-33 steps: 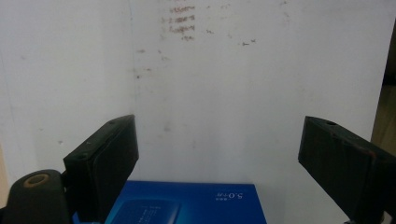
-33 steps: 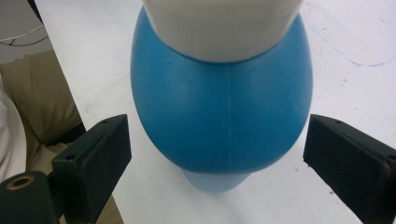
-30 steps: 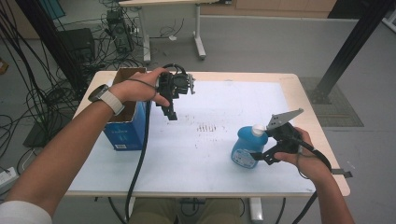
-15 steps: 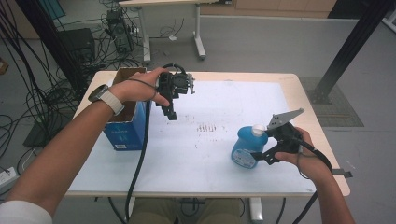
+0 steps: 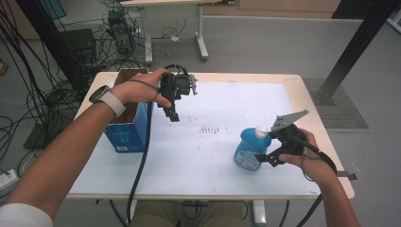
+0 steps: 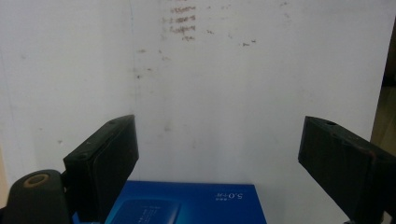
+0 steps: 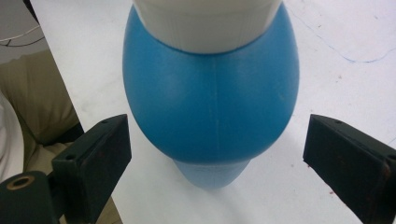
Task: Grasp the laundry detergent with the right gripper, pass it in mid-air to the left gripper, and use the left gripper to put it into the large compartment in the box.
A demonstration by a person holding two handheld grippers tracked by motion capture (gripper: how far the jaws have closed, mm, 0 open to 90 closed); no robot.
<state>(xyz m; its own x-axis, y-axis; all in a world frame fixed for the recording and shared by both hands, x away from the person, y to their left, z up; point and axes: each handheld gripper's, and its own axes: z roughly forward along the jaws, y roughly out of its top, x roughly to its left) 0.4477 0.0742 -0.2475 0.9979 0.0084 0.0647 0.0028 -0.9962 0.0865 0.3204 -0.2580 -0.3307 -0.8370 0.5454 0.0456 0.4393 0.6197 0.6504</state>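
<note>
Box (image 5: 126,124) of blue card stands just below the left gripper (image 5: 172,112), whose jaws hang wide apart with nothing between them. Bottle (image 5: 251,147), blue, stands on the bench (image 5: 198,165) directly ahead of the released right gripper (image 5: 263,158), untouched.

From where I stand, the one thing I can actually read is on the blue box (image 6: 187,205) in the left gripper view: small white print near the top edge of its face, upside down from that angle, which reads "5.0" followed by a few characters too small to make out. In the high view the same box has a pale mark on its side, too blurred to read, and the blue bottle (image 5: 250,150) carries a label that is no clearer. The brownish rows on the white surface (image 6: 233,93) are only smudges.
</note>
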